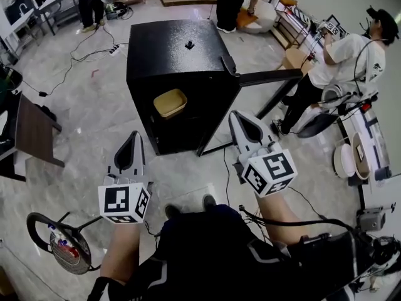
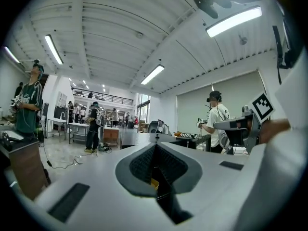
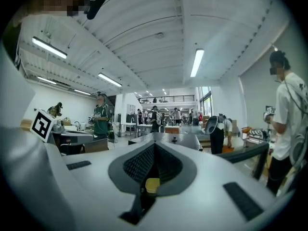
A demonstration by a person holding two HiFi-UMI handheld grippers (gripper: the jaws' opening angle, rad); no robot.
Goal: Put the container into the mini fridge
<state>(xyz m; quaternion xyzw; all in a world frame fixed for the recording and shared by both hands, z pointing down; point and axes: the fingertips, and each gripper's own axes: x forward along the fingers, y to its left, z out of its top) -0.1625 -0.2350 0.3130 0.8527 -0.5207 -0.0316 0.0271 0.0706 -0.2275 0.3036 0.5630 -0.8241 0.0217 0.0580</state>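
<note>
A tan lidded container (image 1: pixel 170 103) sits inside the black mini fridge (image 1: pixel 182 49), in the upper part of its open front. The fridge door (image 1: pixel 269 77) stands swung out to the right. My left gripper (image 1: pixel 132 138) hangs in front of the fridge, low and left of the opening, shut with nothing in it. Shut and empty too, my right gripper (image 1: pixel 239 115) is just right of the opening, below the door. Each gripper view shows the pads pressed together, left gripper (image 2: pixel 156 146) and right gripper (image 3: pixel 155 144). A bit of the container (image 3: pixel 152 185) peeks below them.
A person in a white shirt (image 1: pixel 351 58) stands to the right behind the door. White plates on a rack (image 1: pixel 346 158) are at the right. A brown table (image 1: pixel 34 130) and a round stool (image 1: pixel 59 243) are on the left. Cables (image 1: pixel 81 55) trail over the marble floor.
</note>
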